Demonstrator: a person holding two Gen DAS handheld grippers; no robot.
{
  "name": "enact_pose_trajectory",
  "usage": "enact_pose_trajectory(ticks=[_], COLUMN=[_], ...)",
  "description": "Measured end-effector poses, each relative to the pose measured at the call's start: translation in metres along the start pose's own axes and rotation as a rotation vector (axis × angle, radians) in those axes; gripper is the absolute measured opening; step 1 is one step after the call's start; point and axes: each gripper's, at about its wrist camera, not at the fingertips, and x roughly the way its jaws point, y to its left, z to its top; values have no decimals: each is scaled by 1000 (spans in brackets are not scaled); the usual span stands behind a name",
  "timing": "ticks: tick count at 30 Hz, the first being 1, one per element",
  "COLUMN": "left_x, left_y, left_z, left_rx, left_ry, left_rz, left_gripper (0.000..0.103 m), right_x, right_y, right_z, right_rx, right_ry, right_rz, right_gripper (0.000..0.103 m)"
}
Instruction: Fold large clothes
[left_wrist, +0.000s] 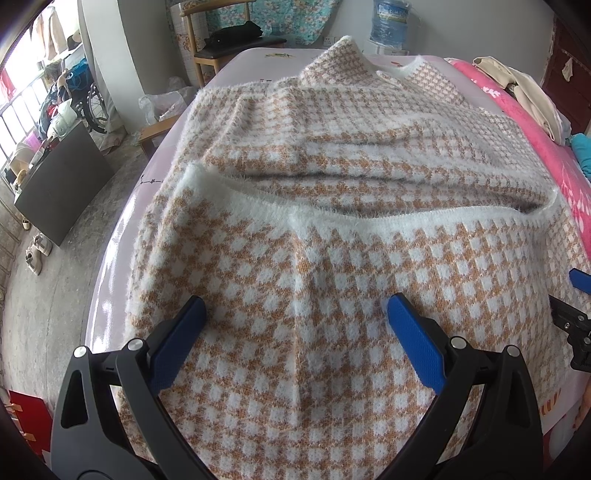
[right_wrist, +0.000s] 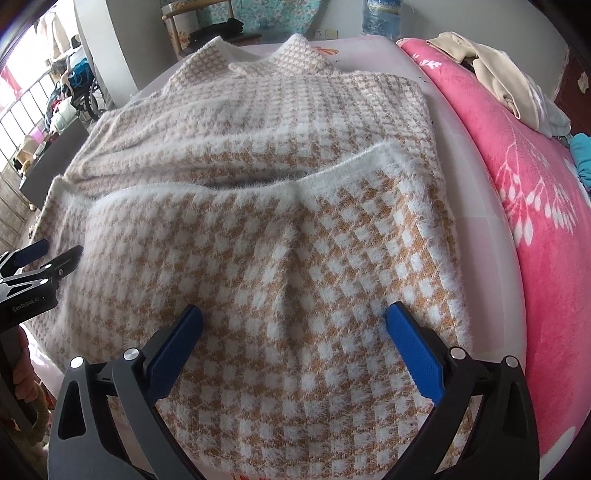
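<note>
Left claw (left_wrist: 295, 306): jaws spread wide, blue pads (left_wrist: 415, 341) apart above the near panel of the sweater (left_wrist: 295, 258), with nothing pinched between them. Right claw (right_wrist: 293, 314): jaws likewise at full spread, its pads (right_wrist: 413, 347) hanging over the same near panel and gripping nothing (whether the tips graze the fuzzy knit cannot be told). Each claw shows at the edge of the other's view, the right one at the far right border of the left view, the left one at the left border of the right view, with fingers of a hand (right_wrist: 24, 373) wrapped on its handle.

The sweater, an orange-and-white checked knit with fluffy white trim, lies spread on the bed (left_wrist: 236, 70). Its near part is folded over the rest, so that the white hem band (left_wrist: 332, 218) runs left to right across the middle, with a dark gap beneath it. The collar (left_wrist: 347, 51) points to the far end.

To the right of the sweater lies a pink blanket (right_wrist: 535, 206) with a white leaf print, and beige clothes (right_wrist: 491, 74) are heaped at its far end. Beyond the bed stand a wooden chair (left_wrist: 229, 48) and a water bottle (left_wrist: 388, 22).
</note>
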Motion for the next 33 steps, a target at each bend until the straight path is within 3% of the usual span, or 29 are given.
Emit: enact_pose_trajectory(ticks=[33], left_x=[3], left_y=[3], left_z=[2], left_rx=[22], left_ry=[14], left_rz=[-17], left_gripper=[97], right_x=[6], right_y=[-4], right_z=[5], right_rx=[5], right_ry=[58], right_rz=[23], right_gripper=[97])
